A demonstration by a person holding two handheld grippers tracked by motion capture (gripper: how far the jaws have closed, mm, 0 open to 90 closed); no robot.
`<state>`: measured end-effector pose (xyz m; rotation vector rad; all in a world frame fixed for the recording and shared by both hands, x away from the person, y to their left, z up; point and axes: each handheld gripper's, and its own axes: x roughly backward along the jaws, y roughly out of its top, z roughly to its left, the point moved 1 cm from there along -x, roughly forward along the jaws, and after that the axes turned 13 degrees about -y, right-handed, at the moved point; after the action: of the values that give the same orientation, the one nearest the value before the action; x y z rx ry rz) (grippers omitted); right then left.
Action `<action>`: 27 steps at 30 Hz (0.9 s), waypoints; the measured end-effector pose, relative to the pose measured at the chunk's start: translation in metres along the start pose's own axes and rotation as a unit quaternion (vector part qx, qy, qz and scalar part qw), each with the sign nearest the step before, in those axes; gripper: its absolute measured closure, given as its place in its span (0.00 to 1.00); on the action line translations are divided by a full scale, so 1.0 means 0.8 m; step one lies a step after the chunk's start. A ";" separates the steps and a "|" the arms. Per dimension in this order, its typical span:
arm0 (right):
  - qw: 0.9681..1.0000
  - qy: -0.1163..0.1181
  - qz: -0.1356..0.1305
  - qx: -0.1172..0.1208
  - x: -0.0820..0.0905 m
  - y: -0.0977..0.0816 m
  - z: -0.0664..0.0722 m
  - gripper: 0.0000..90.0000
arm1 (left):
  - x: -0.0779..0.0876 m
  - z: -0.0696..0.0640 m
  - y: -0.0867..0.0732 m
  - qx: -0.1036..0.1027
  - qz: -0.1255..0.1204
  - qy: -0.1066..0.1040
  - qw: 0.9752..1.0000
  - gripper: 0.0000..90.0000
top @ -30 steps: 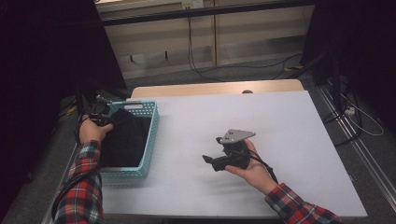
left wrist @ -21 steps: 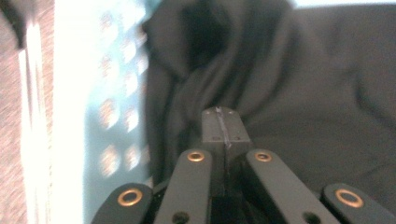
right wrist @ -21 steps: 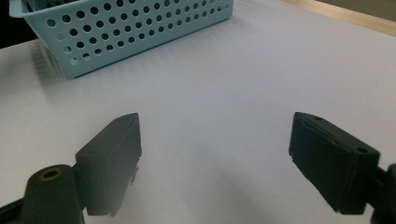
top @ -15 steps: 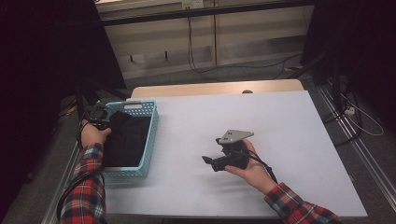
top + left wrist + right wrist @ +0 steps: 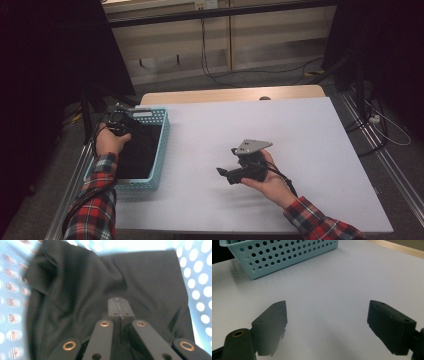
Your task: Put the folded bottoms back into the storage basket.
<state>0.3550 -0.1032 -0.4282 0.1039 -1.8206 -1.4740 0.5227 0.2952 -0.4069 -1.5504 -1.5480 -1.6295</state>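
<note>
Left gripper, jaws pinched together on nothing, hovers over the black cloth lying inside the blue basket, so a closed dive may just shove fabric, while the right gripper waits spread wide beside that basket.

Pale blue basket with round-hole pattern at 9 o'clock, black cloth inside. White table, tan wood far edge. Black left tool, black right tool, grey plate. Red-black plaid sleeves.
</note>
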 end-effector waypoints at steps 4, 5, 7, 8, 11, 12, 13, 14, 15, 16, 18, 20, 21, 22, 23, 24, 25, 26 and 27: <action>1.000 -0.002 -0.003 -0.001 0.003 -0.001 -0.001 0.17 | -0.025 0.003 -0.013 0.008 0.032 -0.005 0.999 1.00; 1.000 -0.002 -0.005 0.000 0.003 -0.001 -0.001 0.17 | -0.025 0.005 -0.013 0.012 0.024 -0.009 1.000 1.00; 1.000 -0.002 -0.006 -0.001 0.004 -0.001 -0.001 0.17 | -0.026 0.006 -0.014 0.030 0.019 -0.016 0.999 1.00; 1.000 -0.002 -0.007 -0.002 0.004 0.000 -0.001 0.17 | -0.026 0.006 -0.014 0.034 0.020 -0.020 0.999 1.00; 1.000 -0.002 -0.008 -0.001 0.004 0.000 0.001 0.17 | -0.029 -0.001 -0.014 0.041 0.016 -0.040 0.998 1.00; 1.000 0.000 -0.008 0.002 0.004 0.000 0.002 0.17 | -0.030 -0.005 -0.013 0.044 0.014 -0.047 0.998 1.00; 1.000 0.000 -0.008 0.003 0.004 0.000 0.002 0.17 | -0.031 -0.007 -0.012 0.041 0.013 -0.045 0.998 1.00; 1.000 -0.001 -0.008 0.002 0.004 0.000 0.002 0.17 | -0.031 -0.007 -0.012 0.036 0.013 -0.044 0.998 1.00; 1.000 -0.001 -0.008 0.002 0.004 0.000 0.002 0.17 | -0.031 -0.009 -0.012 0.043 0.011 -0.053 0.998 1.00; 1.000 -0.001 -0.008 0.001 0.004 0.000 0.001 0.17 | -0.030 -0.009 -0.013 0.044 0.012 -0.060 0.997 1.00; 1.000 -0.002 -0.009 0.002 0.005 0.000 0.000 0.17 | -0.026 -0.008 -0.013 0.027 0.011 -0.042 0.999 1.00; 1.000 -0.003 -0.010 0.000 0.006 0.000 -0.001 0.17 | -0.020 -0.006 -0.012 0.015 0.008 -0.023 1.000 1.00; 1.000 -0.004 -0.010 0.000 0.006 0.000 -0.001 0.17 | -0.015 -0.003 -0.011 0.017 0.008 -0.027 0.999 1.00; 1.000 -0.005 -0.010 0.001 0.007 0.000 -0.001 0.17 | -0.009 -0.001 -0.010 0.013 0.004 -0.023 1.000 1.00; 1.000 -0.005 -0.011 0.000 0.007 0.000 -0.002 0.17 | -0.003 0.000 -0.008 0.012 -0.008 -0.009 1.000 1.00; 1.000 -0.005 -0.011 0.000 0.007 0.000 -0.002 0.17 | 0.004 0.004 -0.006 0.013 -0.007 -0.011 1.000 1.00; 1.000 -0.007 -0.011 0.000 0.007 0.000 -0.002 0.17 | 0.009 0.008 -0.005 0.012 -0.015 -0.003 1.000 1.00; 1.000 -0.007 -0.011 -0.002 0.007 0.000 -0.003 0.17 | 0.015 0.013 -0.004 0.008 -0.017 0.004 1.000 1.00; 1.000 -0.006 -0.010 -0.002 0.007 -0.001 -0.003 0.17 | 0.018 0.018 -0.003 0.012 -0.024 0.008 1.000 1.00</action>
<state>0.3522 -0.1079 -0.4257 0.1121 -1.8310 -1.4962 0.5221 0.3141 -0.3987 -1.4939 -1.6023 -1.6385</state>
